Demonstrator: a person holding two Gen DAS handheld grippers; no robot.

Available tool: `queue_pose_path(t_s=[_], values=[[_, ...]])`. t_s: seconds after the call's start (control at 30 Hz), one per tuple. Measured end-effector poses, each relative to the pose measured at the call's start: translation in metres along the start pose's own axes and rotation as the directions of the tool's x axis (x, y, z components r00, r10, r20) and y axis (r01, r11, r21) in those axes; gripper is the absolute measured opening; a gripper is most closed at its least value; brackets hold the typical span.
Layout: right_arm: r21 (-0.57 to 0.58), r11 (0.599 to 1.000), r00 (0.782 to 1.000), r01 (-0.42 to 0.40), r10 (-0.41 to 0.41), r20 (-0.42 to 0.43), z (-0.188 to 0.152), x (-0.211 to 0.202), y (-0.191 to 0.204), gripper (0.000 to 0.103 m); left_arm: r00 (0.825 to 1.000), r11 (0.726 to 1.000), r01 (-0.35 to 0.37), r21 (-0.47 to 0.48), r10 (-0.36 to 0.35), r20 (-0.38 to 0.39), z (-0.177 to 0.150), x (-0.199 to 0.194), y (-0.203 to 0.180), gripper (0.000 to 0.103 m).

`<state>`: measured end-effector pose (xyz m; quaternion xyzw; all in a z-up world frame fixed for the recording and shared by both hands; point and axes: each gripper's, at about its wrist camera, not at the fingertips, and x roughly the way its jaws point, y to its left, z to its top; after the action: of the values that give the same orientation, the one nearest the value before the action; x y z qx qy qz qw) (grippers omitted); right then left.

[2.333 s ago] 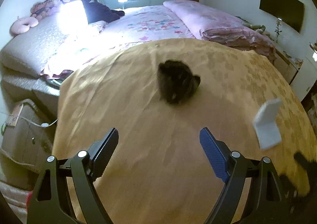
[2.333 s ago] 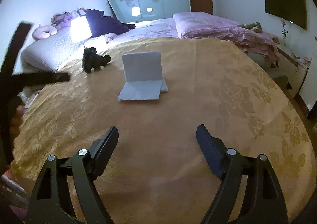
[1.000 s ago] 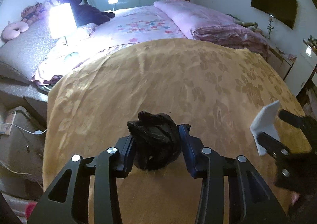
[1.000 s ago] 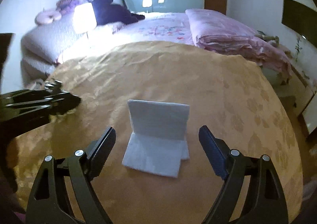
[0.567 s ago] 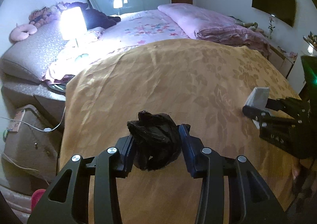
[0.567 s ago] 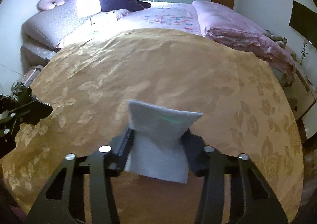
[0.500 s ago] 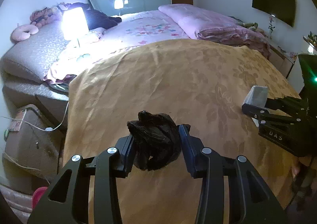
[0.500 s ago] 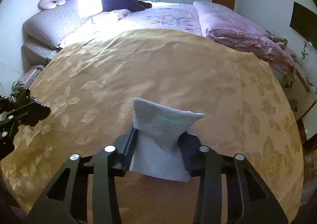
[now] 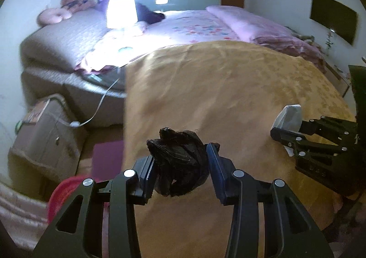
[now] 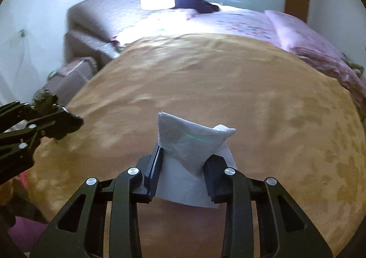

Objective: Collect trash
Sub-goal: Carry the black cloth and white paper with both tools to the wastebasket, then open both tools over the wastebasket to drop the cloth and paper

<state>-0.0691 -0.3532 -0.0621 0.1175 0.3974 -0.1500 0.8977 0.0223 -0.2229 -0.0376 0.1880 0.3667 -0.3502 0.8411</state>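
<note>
My left gripper (image 9: 180, 164) is shut on a crumpled black wad of trash (image 9: 180, 162) and holds it above the left part of the yellow bedspread (image 9: 228, 89). My right gripper (image 10: 183, 166) is shut on a folded white paper tissue (image 10: 189, 143), lifted off the bedspread (image 10: 228, 89). In the left wrist view the right gripper (image 9: 283, 136) shows at the right with the tissue (image 9: 289, 116). In the right wrist view the left gripper (image 10: 68, 121) shows at the left edge with the black wad (image 10: 44, 98).
A red round container (image 9: 61, 194) stands on the floor at the lower left, next to a purple mat (image 9: 107, 157). A bedside cabinet (image 9: 43, 130) with a white cable stands left of the bed. A lit lamp (image 9: 121, 11), pillows and a pink quilt (image 9: 263, 27) lie further back.
Both grippers have swung left with their loads; the bed's left edge, the cabinet and the red container have come into the left wrist view. Earlier, both closed on their items.
</note>
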Motion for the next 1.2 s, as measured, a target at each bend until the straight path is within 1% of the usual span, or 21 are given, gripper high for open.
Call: queue_pose_path(t_s=[0.17, 0.33, 0.5, 0.57, 0.8, 0.93, 1.03, 1.07, 1.1, 1.13, 1.17, 1.2], values=[[-0.076, 0.994, 0.997, -0.082, 0.081, -0.016, 0.002, 0.003, 0.046, 0.033, 0.998, 0.996, -0.054, -0.069, 0.052, -0.032, -0.025, -0.012, 0.046, 0.039], [-0.151, 0.976, 0.987, -0.160, 0.156, -0.037, 0.002, 0.004, 0.091, 0.033, 0.992, 0.986, -0.111, -0.128, 0.103, -0.067, -0.050, -0.023, 0.086, 0.039], [-0.214, 0.946, 0.969, -0.245, 0.234, -0.074, 0.004, 0.007, 0.132, 0.032, 0.984, 0.968, -0.164, -0.190, 0.145, -0.106, -0.072, -0.030, 0.120, 0.039], [-0.242, 0.932, 0.962, -0.272, 0.258, -0.087, 0.004, 0.009, 0.149, 0.032, 0.979, 0.957, -0.186, -0.223, 0.160, -0.130, -0.082, -0.031, 0.135, 0.040], [-0.315, 0.886, 0.941, -0.339, 0.318, -0.117, 0.007, 0.014, 0.199, 0.032, 0.965, 0.922, -0.233, -0.310, 0.180, -0.190, -0.106, -0.025, 0.172, 0.040], [-0.328, 0.868, 0.928, -0.372, 0.344, -0.144, 0.012, 0.020, 0.216, 0.032, 0.958, 0.907, -0.260, -0.331, 0.200, -0.205, -0.108, -0.023, 0.183, 0.040], [-0.347, 0.852, 0.919, -0.393, 0.357, -0.165, 0.011, 0.023, 0.227, 0.033, 0.956, 0.897, -0.269, -0.351, 0.202, -0.214, -0.110, -0.022, 0.189, 0.040], [-0.352, 0.848, 0.918, -0.396, 0.359, -0.169, 0.010, 0.025, 0.229, 0.034, 0.955, 0.894, -0.269, -0.359, 0.200, -0.217, -0.110, -0.022, 0.192, 0.042], [-0.357, 0.845, 0.917, -0.398, 0.359, -0.174, 0.009, 0.026, 0.232, 0.035, 0.955, 0.889, -0.270, -0.369, 0.199, -0.220, -0.111, -0.022, 0.193, 0.046], [-0.359, 0.844, 0.917, -0.399, 0.359, -0.177, 0.008, 0.027, 0.234, 0.040, 0.955, 0.884, -0.272, -0.381, 0.199, -0.220, -0.112, -0.023, 0.196, 0.049], [-0.359, 0.843, 0.916, -0.401, 0.360, -0.178, 0.008, 0.027, 0.234, 0.049, 0.955, 0.878, -0.275, -0.393, 0.201, -0.218, -0.113, -0.024, 0.200, 0.056], [-0.356, 0.843, 0.915, -0.403, 0.363, -0.176, 0.008, 0.027, 0.234, 0.054, 0.955, 0.874, -0.278, -0.400, 0.205, -0.215, -0.114, -0.025, 0.201, 0.061]])
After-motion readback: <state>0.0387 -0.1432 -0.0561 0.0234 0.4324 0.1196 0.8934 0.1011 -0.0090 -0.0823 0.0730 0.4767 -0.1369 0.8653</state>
